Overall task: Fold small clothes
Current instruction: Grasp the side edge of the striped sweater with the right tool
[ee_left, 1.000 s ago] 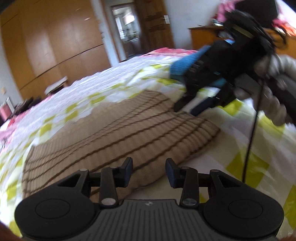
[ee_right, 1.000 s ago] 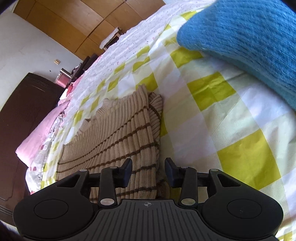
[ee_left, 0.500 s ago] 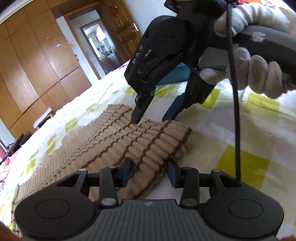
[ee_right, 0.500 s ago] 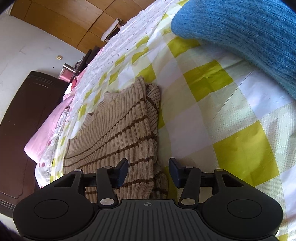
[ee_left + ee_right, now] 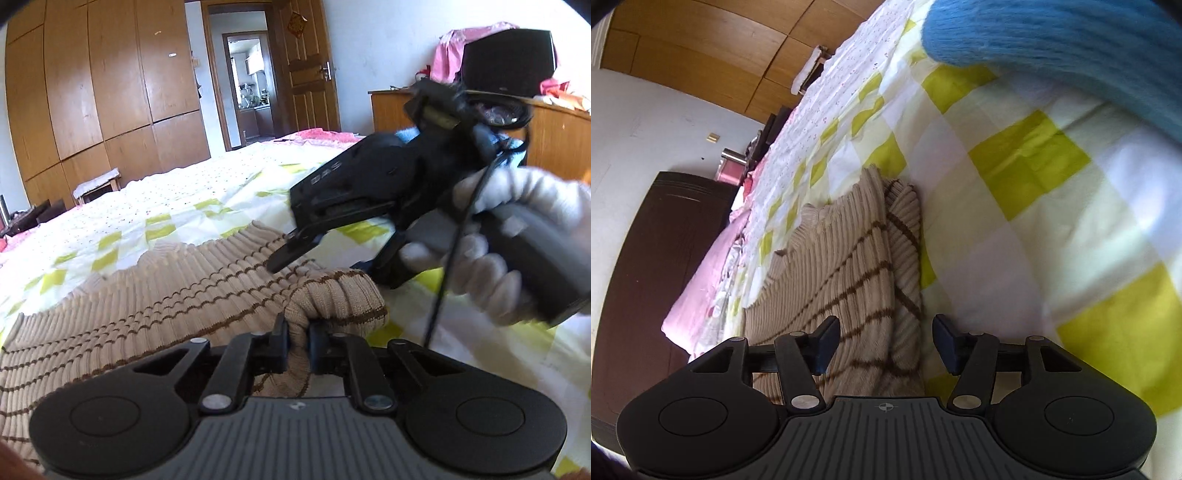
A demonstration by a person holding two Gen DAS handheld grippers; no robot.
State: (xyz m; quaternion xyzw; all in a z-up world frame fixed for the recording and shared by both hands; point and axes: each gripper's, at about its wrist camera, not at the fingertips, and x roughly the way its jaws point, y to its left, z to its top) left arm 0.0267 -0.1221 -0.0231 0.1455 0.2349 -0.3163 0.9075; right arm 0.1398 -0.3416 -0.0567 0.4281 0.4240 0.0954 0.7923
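Note:
A beige ribbed sweater with thin brown stripes (image 5: 166,295) lies flat on the checked bedspread (image 5: 184,206). My left gripper (image 5: 297,341) is shut on a bunched fold at the sweater's near right corner. In the left wrist view the right gripper (image 5: 291,251), held in a white-gloved hand, hovers over the sweater's right edge just beyond my left one. In the right wrist view the sweater (image 5: 846,273) runs away from the open right gripper (image 5: 884,339), whose jaws straddle its folded edge with nothing pinched.
A blue knitted garment (image 5: 1071,48) lies on the bed at the far right. A wooden wardrobe (image 5: 92,85) and an open doorway (image 5: 247,85) stand beyond the bed. A wooden dresser (image 5: 554,129) with piled clothes stands at the right.
My left gripper has closed on the sweater's corner; it was open before. The right gripper has lowered toward the sweater's edge and opened wider.

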